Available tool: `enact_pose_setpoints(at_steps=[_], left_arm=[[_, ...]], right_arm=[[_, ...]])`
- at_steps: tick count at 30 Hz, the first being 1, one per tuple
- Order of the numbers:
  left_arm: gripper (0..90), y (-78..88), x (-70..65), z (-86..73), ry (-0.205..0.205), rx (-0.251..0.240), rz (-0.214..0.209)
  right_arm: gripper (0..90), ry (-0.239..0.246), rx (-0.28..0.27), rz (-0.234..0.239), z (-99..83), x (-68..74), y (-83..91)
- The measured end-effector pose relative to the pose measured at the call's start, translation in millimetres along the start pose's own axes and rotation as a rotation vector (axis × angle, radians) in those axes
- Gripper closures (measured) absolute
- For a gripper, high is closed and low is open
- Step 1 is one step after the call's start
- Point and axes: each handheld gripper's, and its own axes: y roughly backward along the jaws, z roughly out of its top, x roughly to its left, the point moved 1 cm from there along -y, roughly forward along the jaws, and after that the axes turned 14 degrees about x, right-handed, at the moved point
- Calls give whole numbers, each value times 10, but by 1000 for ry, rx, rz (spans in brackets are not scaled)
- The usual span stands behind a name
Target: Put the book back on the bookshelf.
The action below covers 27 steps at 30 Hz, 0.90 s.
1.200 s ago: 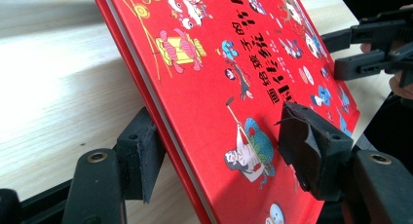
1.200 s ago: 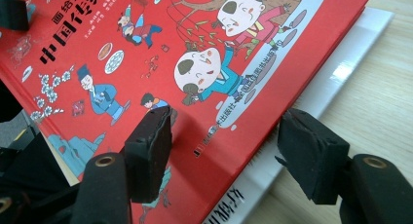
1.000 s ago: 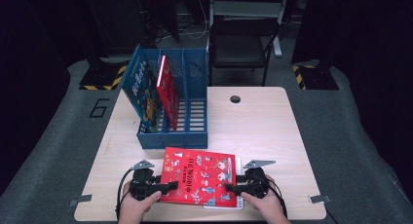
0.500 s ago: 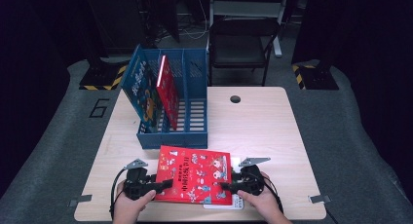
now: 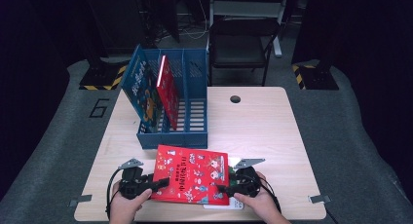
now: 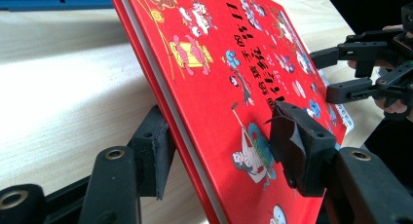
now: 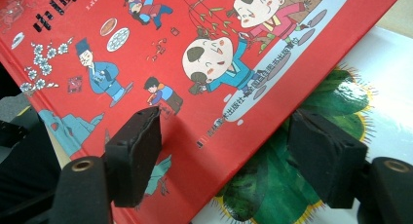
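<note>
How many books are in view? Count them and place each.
4: a blue picture book and a red book upright in the blue plastic file rack; a red illustrated book on a white-and-green book by the table's near edge. More may be hidden.

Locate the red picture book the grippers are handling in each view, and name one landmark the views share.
High view: the red picture book lies at the table's near edge, between both grippers, in front of the blue file rack.
Left gripper view: it slants up between the two jaws, filling the centre.
Right gripper view: it covers the upper left, over a white and green book.
Shared landmark: the book's cartoon-figure cover.
</note>
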Motion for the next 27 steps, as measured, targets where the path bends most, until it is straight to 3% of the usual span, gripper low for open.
enact_pose_setpoints(at_steps=[2,4,5,12,27], left_arm=[[438,16,-11,-1,-5,-1,-8],[438,12,-20,-3,0,-9,0],[438,21,-17,-6,1,8,-6],[444,29,-22,10,-4,7,-1],[463,53,-29,30,-3,-4,-6]], right_arm=[[254,-2,0,-7,0,9,-1],[221,14,8,-57,1,38,-5],[230,8,8,-57,2,47,-5],[276,19,7,-9,-3,22,-8],[281,92,44,37,-105,44,43]])
